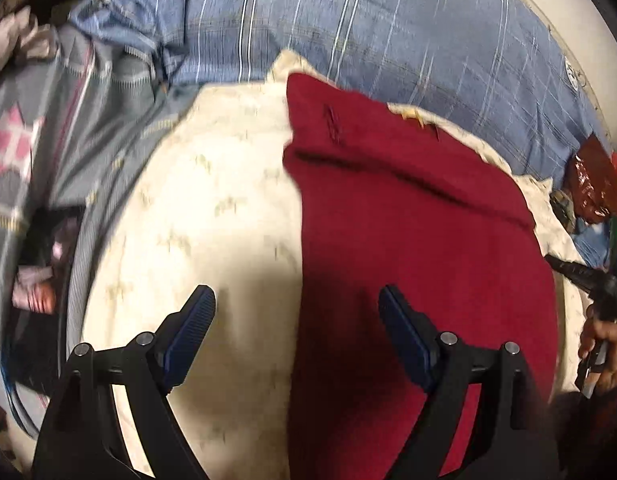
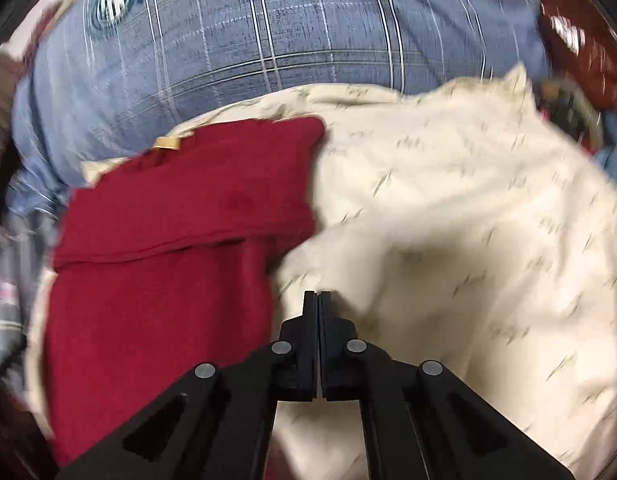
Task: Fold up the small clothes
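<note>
A dark red garment (image 1: 420, 248) lies folded on a cream patterned cloth (image 1: 212, 216), with a fold line across its upper part. My left gripper (image 1: 296, 304) is open and empty above the garment's left edge, one finger over the cream cloth, one over the red. In the right wrist view the red garment (image 2: 168, 248) lies to the left on the cream cloth (image 2: 468, 232). My right gripper (image 2: 318, 296) is shut with nothing between its pads, above the cream cloth just right of the garment. It also shows at the right edge of the left wrist view (image 1: 588, 280).
A blue plaid bedsheet (image 1: 368, 32) lies beyond the cloth. A grey patterned blanket (image 1: 68, 128) is bunched on the left. A dark red foil packet (image 1: 592, 184) and small items sit at the right. The person's hand (image 1: 604, 356) holds the right gripper.
</note>
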`<state>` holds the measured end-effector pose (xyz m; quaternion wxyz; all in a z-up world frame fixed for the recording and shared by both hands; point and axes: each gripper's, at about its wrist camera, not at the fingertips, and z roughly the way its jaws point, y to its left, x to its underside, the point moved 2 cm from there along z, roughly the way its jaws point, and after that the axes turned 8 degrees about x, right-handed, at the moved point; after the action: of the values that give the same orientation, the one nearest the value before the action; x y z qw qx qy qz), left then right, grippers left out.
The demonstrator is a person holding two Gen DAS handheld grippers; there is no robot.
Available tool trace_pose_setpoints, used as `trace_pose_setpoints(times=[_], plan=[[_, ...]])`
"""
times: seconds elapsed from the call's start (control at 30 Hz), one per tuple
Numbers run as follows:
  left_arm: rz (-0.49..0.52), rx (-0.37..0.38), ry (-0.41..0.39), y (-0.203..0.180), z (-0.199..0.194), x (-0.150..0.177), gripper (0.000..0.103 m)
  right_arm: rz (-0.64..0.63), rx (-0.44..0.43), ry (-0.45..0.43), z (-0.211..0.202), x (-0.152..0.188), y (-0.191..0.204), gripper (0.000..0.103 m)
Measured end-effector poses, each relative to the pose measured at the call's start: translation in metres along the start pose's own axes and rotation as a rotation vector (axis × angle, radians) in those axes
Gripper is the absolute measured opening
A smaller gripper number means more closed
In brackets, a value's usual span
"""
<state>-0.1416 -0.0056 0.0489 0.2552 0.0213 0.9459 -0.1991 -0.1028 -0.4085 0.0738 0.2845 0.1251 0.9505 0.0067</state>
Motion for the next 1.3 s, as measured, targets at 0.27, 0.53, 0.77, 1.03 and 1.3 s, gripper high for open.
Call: trace_pose_setpoints(times=[0.27,0.53,0.77,1.03,1.3], plan=[[-0.022,0.034,0.060,0.005,-0.016,0.049,0.084,-0.029,-0.146,0.007,-0.063,0.072,-0.009,0.064],[-0.009,0.056,0.095,-0.011,-0.023,0.079,0.084,-0.084,-0.156,0.059,-0.067,0.127,-0.003,0.063],[0.041,0.045,0.112,-0.026,-0.023,0.100,0.084,-0.081,-0.167,0.072,-0.077,0.146,-0.017,0.066],[0.050,0.084,0.132,-0.030,-0.022,0.105,0.085,-0.125,-0.260,0.118,-0.076,0.167,-0.010,0.057],[-0.016,0.120,0.133,-0.024,-0.025,0.106,0.085,-0.179,-0.309,0.080,-0.094,0.162,-0.010,0.024]])
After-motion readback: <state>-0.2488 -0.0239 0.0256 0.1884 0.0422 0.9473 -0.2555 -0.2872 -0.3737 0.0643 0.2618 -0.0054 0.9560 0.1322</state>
